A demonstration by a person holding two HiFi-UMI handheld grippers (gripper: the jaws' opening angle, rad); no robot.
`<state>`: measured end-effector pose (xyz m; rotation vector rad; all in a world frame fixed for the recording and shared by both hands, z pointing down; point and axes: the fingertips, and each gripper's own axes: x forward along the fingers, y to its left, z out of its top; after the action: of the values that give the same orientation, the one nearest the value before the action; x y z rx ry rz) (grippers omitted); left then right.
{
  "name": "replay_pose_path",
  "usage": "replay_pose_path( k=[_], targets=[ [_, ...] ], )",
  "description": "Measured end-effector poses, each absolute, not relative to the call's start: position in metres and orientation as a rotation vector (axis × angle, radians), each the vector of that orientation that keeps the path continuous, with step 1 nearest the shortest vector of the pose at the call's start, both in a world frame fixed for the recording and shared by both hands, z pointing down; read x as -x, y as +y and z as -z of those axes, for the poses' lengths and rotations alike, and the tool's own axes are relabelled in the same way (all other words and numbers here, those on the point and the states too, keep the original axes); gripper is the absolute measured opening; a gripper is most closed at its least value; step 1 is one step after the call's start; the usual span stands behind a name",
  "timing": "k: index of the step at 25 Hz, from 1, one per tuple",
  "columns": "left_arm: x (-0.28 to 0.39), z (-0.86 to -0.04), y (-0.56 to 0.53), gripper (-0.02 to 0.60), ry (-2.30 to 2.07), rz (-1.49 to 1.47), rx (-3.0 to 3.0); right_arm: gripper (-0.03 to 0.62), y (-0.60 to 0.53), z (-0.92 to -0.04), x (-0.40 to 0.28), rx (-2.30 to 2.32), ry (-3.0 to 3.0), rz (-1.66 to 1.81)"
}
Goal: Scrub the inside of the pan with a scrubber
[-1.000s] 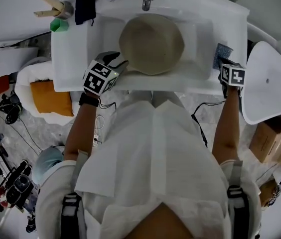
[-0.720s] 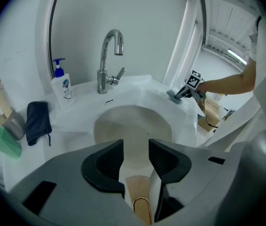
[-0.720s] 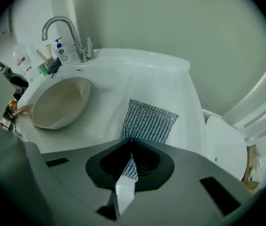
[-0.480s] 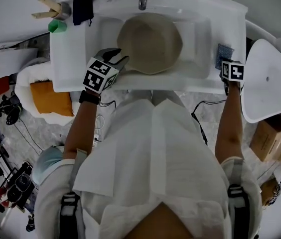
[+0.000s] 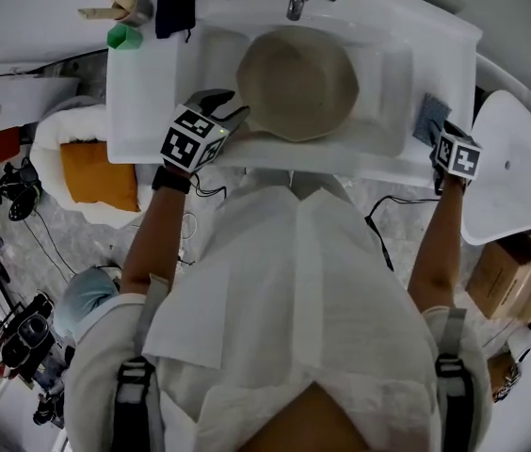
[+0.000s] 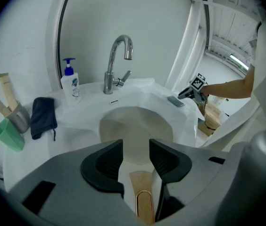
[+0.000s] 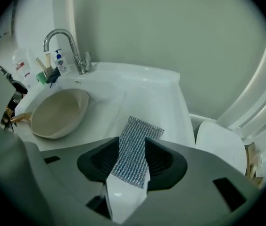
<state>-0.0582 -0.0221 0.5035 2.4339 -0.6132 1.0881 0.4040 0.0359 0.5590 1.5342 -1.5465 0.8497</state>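
Scrubber (image 7: 140, 126) lies on the sink's (image 7: 156, 93) right edge between the right gripper's (image 7: 132, 147) opening jaws; left gripper (image 6: 135, 147) clamps the pan handle (image 6: 143, 199).

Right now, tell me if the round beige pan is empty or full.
Empty: the beige pan shows a bare inside; the grey mesh scrubber lies outside it.

Our left gripper (image 6: 136, 147) clamps a wooden handle (image 6: 142, 199) between its fingers (image 6: 102, 164); the cream pan (image 6: 135, 124) rests in the white sink (image 6: 90, 109) just beyond the fingertips. Farther ahead we see the tap (image 6: 116, 62), with soap bottle (image 6: 70, 81) and dark cloth (image 6: 43, 117) off to the fingers' left.
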Motion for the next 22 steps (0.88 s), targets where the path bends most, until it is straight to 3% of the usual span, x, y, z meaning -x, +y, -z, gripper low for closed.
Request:
replay_pose_path(
  k=[6, 12, 16, 22],
  targets=[
    [0.094, -0.522, 0.01, 0.211, -0.474, -1.189, -2.354, 0.166, 0.019, -0.495, -0.349, -1.596, -1.74, -0.749],
    [0.132, -0.539, 0.055, 0.285, -0.305, -1.28, -2.252, 0.173, 0.013, -0.487, -0.165, -1.391, -2.128, -0.909],
    [0.156, -0.556, 0.08, 0.296, -0.191, -1.367, -2.202, 0.175, 0.029, -0.496, -0.05, -1.217, -2.268, -1.018],
    [0.161, -0.569, 0.103, 0.275, -0.07, -1.413, -2.142, 0.175, 0.048, -0.503, 0.034, -1.117, -2.326, -1.053]
  ],
)
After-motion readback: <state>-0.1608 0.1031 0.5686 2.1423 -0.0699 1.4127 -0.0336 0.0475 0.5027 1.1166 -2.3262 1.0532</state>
